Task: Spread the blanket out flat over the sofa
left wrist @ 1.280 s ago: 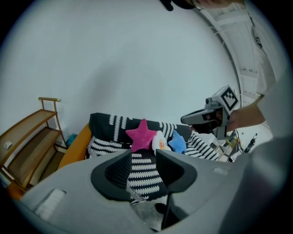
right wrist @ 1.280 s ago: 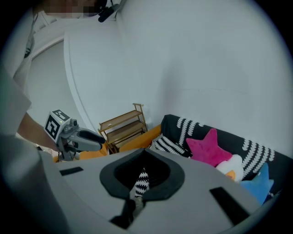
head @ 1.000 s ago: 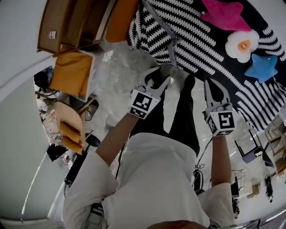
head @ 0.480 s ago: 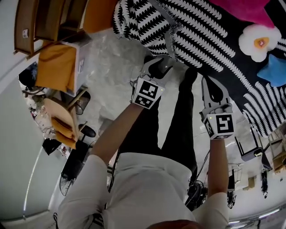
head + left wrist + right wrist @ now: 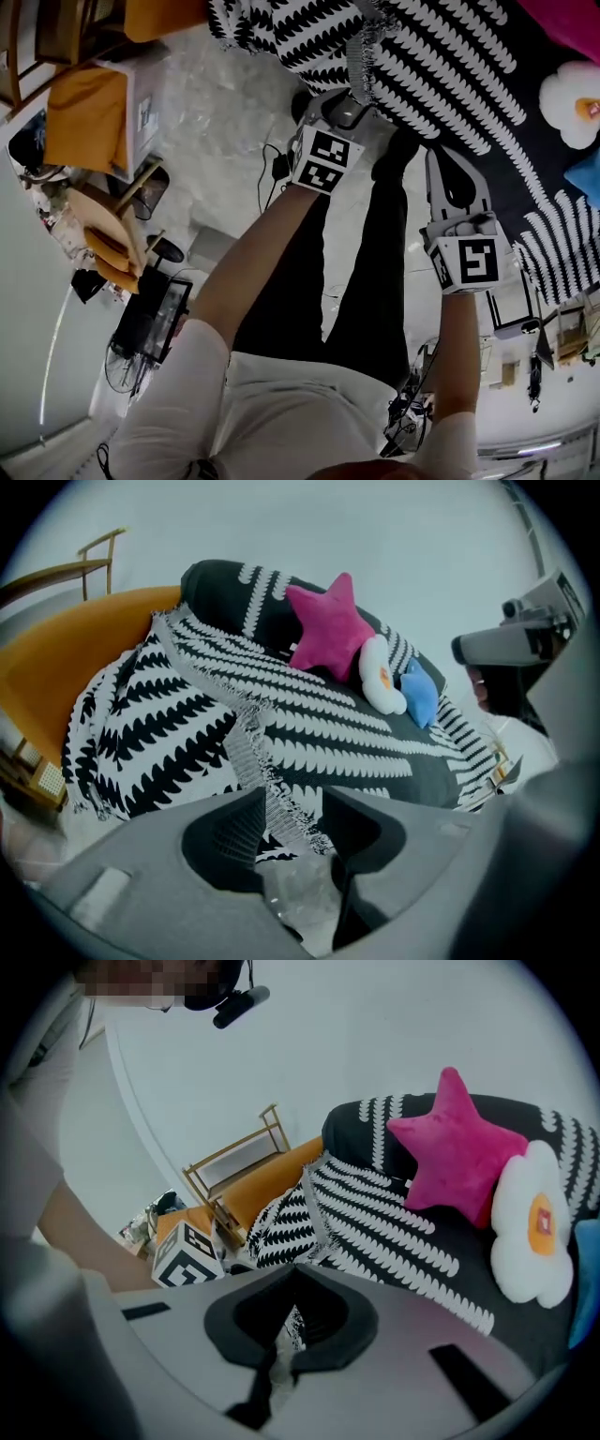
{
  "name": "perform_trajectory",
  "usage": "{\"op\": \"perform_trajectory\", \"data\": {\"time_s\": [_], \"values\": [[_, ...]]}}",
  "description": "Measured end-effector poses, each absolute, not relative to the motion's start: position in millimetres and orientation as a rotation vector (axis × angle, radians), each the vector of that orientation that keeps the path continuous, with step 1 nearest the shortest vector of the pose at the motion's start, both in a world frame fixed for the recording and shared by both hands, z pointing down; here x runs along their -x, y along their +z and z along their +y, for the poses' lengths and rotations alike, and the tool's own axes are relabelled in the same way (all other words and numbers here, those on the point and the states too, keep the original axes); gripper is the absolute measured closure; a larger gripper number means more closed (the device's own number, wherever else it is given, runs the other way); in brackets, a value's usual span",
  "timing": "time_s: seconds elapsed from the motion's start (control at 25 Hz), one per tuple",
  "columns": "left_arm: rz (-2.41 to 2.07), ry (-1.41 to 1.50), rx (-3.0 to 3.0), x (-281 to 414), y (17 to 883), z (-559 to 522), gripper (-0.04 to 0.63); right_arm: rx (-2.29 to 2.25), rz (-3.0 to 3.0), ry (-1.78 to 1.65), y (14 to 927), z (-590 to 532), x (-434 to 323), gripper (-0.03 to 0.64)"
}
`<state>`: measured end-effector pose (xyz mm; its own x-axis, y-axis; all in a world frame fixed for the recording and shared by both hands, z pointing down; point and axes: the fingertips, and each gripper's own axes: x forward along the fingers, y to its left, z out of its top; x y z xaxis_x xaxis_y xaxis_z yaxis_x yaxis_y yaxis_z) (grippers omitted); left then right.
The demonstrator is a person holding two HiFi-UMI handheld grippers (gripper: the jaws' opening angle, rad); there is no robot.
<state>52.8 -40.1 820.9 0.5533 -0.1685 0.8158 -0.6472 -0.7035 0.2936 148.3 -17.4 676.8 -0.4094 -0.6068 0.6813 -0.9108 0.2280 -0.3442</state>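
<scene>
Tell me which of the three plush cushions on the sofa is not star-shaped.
The white flower-shaped plush cushion with the orange centre. It sits between the pink plush star and the blue plush star.

Woven cloth blanket (image 5: 309,728), glossy floor (image 5: 234,159)

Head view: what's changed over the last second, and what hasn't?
Both claws have come down toward the blanket, near its fringe. The left claw has just been opening, gripping nothing. The right claw stays shut and empty. Nothing was grasped or released; the blanket still lies bunched on the sofa.
</scene>
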Motion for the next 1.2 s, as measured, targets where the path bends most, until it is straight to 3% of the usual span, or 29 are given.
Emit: {"op": "perform_trajectory", "data": {"time_s": [0.44,0.76,1.2], "values": [[-0.737,1.188,-2.118,-58,879,-33,0.377,-1.356,-2.088,1.063,702,-10,-149,0.612],[-0.784,1.184,-2.109,-39,878,-40,0.552,-1.346,-2.077,1.06,709,-3,-149,0.612],[-0.805,1.127,-2.133,13,840,-51,0.566,-1.298,-2.122,1.011,699,-25,-110,0.612]]}}
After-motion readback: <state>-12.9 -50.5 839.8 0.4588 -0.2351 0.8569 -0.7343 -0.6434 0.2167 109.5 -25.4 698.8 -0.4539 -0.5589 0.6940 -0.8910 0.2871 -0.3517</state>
